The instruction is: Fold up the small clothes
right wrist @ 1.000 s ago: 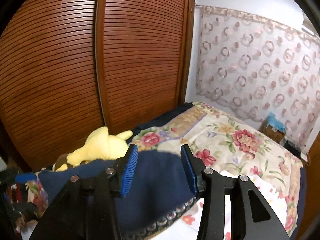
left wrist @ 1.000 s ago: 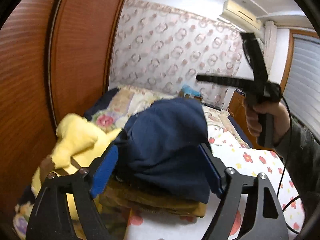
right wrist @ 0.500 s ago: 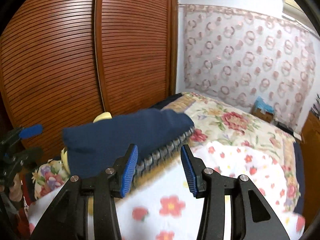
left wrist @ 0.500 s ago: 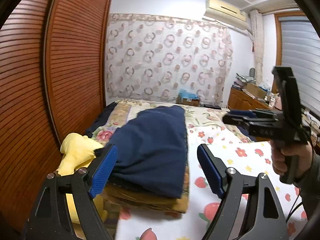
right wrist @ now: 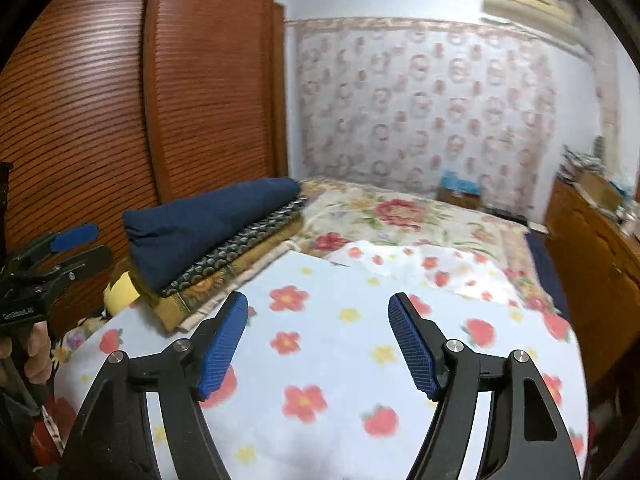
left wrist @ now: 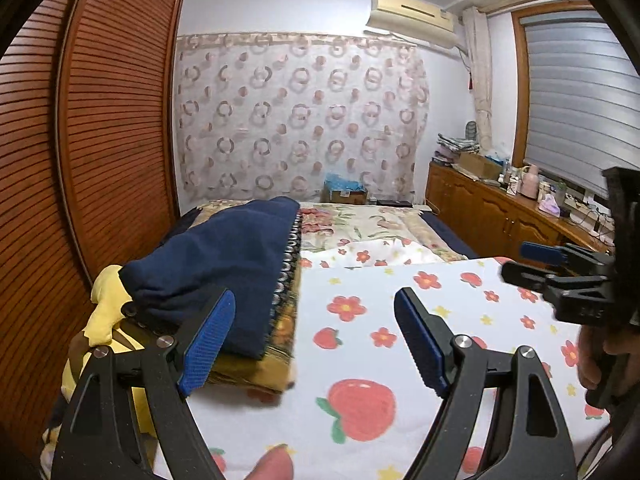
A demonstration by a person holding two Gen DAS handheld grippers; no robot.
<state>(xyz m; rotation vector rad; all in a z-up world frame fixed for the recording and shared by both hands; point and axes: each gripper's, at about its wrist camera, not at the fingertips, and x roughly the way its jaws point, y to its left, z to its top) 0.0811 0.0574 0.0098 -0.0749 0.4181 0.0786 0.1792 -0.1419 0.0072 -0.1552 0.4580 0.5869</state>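
Jaws of left gripper [left wrist: 314,330] and just-widened right gripper [right wrist: 318,338] apart, empty, over soft folded navy garment [left wrist: 224,260].

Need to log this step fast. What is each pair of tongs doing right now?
Left tongs: open, holding nothing.
Right tongs: open, holding nothing; jaws have just been opening.

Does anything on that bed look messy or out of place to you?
Mostly tidy. The folded navy garment lies neatly on a stack of folded cloths. The one oddity is a yellow plush toy wedged beside that stack by the wardrobe, partly squashed under it.
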